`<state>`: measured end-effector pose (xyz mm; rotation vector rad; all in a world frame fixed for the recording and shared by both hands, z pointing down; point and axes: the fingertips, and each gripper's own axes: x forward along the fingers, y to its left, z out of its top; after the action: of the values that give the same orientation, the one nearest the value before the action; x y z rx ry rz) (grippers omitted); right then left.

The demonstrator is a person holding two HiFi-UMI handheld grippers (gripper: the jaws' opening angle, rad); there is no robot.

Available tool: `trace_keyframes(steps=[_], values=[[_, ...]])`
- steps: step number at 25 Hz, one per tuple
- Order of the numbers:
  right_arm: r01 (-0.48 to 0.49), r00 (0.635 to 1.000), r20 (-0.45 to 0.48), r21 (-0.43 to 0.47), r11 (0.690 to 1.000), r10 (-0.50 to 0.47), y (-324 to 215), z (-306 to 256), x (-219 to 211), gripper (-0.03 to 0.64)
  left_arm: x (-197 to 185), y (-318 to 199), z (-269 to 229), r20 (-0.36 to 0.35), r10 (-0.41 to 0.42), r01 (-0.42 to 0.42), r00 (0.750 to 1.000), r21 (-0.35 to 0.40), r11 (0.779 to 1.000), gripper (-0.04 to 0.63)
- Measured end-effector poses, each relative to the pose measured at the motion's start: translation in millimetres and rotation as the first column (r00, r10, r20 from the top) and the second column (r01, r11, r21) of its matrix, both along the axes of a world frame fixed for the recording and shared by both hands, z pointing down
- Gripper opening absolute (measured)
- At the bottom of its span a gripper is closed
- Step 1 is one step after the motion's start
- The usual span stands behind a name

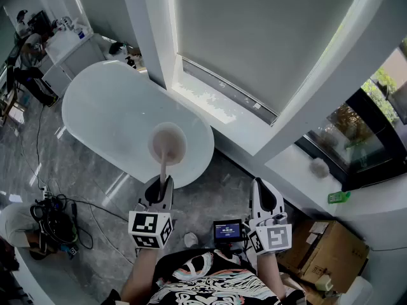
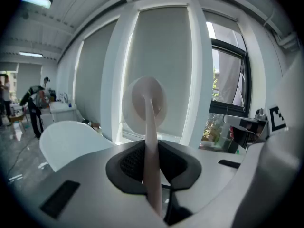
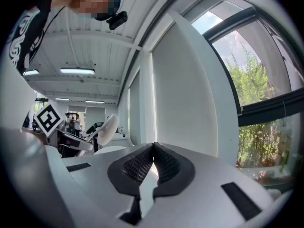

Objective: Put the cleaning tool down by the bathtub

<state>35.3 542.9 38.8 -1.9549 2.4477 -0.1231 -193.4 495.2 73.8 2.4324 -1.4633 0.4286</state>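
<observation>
The cleaning tool point(image 1: 167, 142) has a round pale head and a thin pale handle. My left gripper point(image 1: 159, 184) is shut on that handle and holds the tool up, its head over the near end of the white bathtub point(image 1: 108, 107). In the left gripper view the handle point(image 2: 151, 160) runs up between the jaws to the round head point(image 2: 145, 103), with the bathtub point(image 2: 71, 141) at lower left. My right gripper point(image 1: 261, 184) hangs to the right, over the floor by the window sill. Its jaws point(image 3: 153, 151) are shut with nothing between them. The tool's head point(image 3: 108, 127) shows at its left.
A white window sill point(image 1: 267, 138) runs along the wall behind the tub, with a green bottle point(image 1: 339, 197) on it. A cardboard box point(image 1: 324, 246) stands at lower right. Cables point(image 1: 54, 218) lie on the grey floor at left. A white cabinet point(image 1: 70, 49) stands beyond the tub.
</observation>
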Motion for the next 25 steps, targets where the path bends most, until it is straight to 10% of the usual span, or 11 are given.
trace_keyframes(steps=[9,15,25], values=[[0.098,0.995,-0.007,0.007,0.995,-0.098,99,-13,25,0.025,36,142,-28,-0.06,-0.107,0.113,0.992,0.099,0.989,0.063],[0.136,0.991,-0.01,0.013,0.991,-0.136,141,-6,52,0.026,76,171,-32,-0.164,-0.084,0.102,0.983,0.101,0.99,0.063],[0.116,0.993,-0.01,-0.006,0.993,-0.116,168,11,76,0.026,104,188,-24,-0.12,-0.067,0.083,0.991,0.133,0.988,0.063]])
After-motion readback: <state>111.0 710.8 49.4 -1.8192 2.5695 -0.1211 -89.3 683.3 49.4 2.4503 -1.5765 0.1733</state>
